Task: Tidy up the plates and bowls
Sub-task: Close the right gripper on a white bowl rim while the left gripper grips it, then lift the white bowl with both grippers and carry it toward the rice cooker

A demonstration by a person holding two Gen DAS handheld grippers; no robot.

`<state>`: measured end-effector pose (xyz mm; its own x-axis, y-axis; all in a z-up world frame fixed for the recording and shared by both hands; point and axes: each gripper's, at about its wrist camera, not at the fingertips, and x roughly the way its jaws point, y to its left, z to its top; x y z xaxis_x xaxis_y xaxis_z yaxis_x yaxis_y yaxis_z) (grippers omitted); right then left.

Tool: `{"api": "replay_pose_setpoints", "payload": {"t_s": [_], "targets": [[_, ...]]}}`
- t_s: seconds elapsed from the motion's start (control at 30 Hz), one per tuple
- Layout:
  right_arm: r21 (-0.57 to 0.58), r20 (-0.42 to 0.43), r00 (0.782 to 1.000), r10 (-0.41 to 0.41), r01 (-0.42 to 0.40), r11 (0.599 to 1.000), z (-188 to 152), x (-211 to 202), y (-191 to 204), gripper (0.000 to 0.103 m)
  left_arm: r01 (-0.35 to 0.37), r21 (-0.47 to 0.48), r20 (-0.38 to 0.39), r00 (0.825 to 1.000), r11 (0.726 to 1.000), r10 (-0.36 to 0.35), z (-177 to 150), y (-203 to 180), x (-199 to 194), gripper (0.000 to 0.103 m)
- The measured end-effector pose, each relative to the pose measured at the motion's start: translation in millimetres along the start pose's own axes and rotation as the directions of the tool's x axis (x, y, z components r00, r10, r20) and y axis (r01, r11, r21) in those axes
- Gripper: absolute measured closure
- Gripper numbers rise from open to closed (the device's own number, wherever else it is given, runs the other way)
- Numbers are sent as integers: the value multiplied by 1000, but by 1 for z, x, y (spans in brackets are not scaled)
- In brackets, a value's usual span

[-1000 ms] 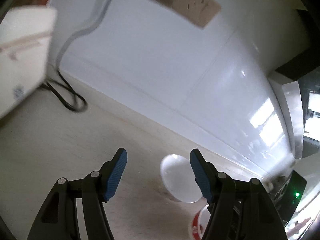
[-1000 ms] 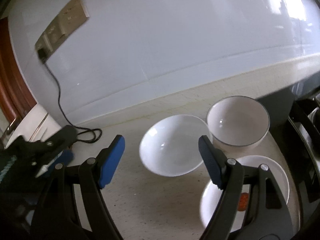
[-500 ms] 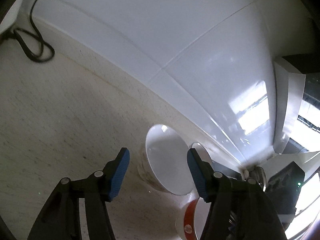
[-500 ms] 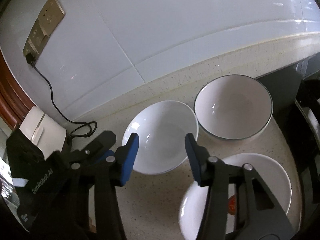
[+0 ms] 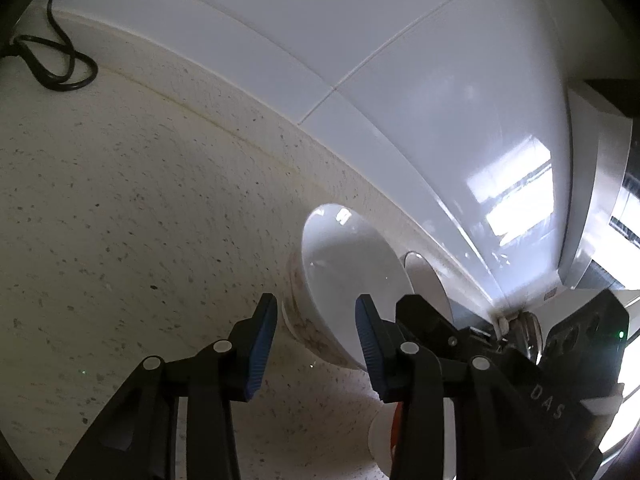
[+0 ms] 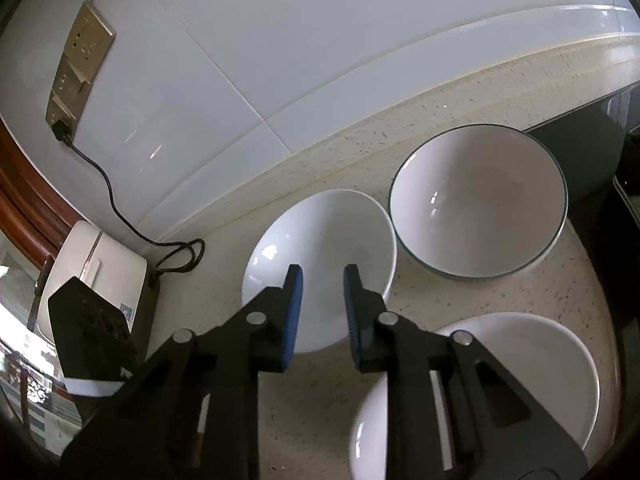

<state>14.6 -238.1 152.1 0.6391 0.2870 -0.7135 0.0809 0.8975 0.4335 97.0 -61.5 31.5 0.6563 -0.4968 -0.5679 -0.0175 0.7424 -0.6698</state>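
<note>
A plain white bowl (image 6: 320, 240) stands on the speckled counter (image 6: 448, 304), with a dark-rimmed bowl (image 6: 478, 204) to its right and a white plate (image 6: 532, 360) in front of that. My right gripper (image 6: 322, 312) hovers over the white bowl's near rim, open with a narrow gap and nothing pinched. In the left wrist view the white bowl (image 5: 348, 280) appears side-on. My left gripper (image 5: 316, 344) is open, its fingers either side of the bowl's near wall. The dark-rimmed bowl (image 5: 428, 280) peeks out behind it, and the plate's edge (image 5: 380, 440) shows a red mark.
A white tiled wall (image 6: 320, 60) backs the counter. On the left are a wall socket (image 6: 78, 68), a black cable (image 6: 120, 216) and a white appliance (image 6: 92, 264). A dark stove top (image 6: 580, 152) borders the right side. The cable loop (image 5: 60, 68) lies far left.
Both grippers have moved in on the white bowl and their jaws have narrowed. The left view has swung away from the appliance toward the bowls.
</note>
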Motion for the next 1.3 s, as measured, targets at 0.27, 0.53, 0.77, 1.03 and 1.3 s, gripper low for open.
{"api": "replay_pose_setpoints", "payload": {"t_s": [0.27,0.53,0.77,1.03,1.3], "targets": [[0,54,998,-23,23,1000,6,-24,-2,76,1,-17,7,1000,1000,-1,3,5,-5,62],[-40,32,993,-114,115,993,9,-24,-2,52,-3,-12,7,1000,1000,3,2,5,-6,62],[-39,-18,994,-105,104,994,5,-2,0,53,2,4,-5,1000,1000,-2,1,3,-5,62],[-54,-29,991,-134,132,990,2,12,-5,81,-5,34,-9,1000,999,6,0,2,-5,68],[-93,-20,992,-122,119,989,1,14,4,83,-80,77,10,997,994,80,0,-1,-12,75]]}}
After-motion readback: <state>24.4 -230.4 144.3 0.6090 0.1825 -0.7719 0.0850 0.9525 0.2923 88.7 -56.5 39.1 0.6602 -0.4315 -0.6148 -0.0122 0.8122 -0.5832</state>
